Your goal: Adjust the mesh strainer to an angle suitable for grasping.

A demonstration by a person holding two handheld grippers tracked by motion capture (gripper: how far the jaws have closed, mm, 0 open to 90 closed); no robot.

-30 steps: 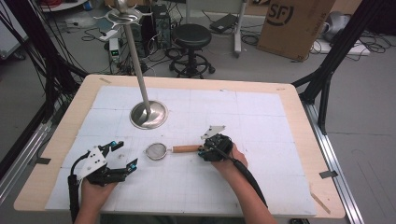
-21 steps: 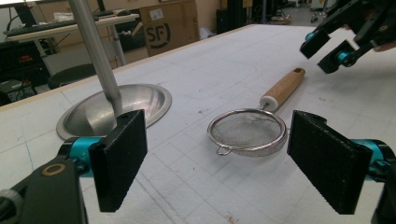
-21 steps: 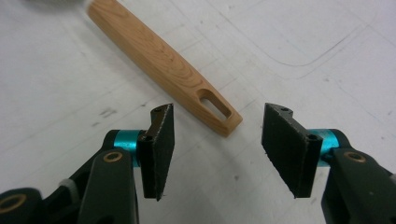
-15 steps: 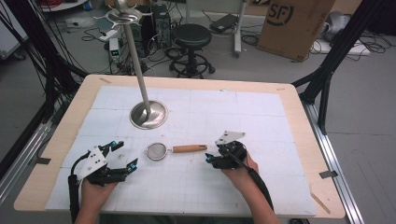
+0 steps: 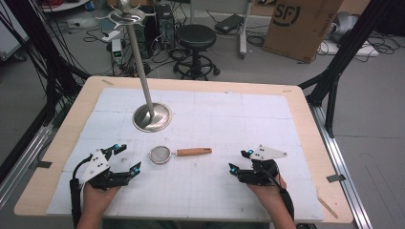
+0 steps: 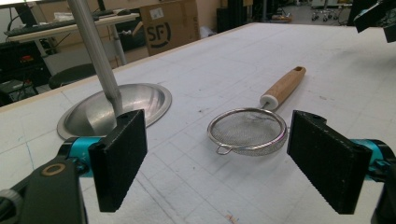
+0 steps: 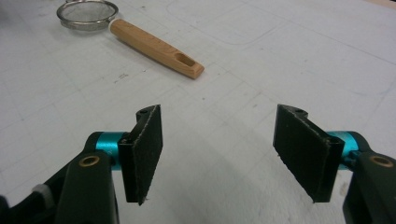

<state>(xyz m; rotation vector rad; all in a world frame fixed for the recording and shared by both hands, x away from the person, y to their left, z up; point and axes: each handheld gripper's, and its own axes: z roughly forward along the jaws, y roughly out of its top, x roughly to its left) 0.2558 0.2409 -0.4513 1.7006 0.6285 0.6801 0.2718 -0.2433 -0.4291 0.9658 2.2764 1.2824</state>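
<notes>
My right gripper [image 5: 239,161] jaws just opening, empty, apart from strainer [image 5: 177,153]; left gripper [image 5: 128,157] open, empty.

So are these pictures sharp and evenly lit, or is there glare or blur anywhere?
High view: soft, even light, slightly grainy, faint shadows under the strainer. Left gripper view: the strainer mesh is crisp, the steel stand base shows bright reflections, and the background box is softer. Right gripper view: the near pads are a bit soft, with no strong glare.
</notes>
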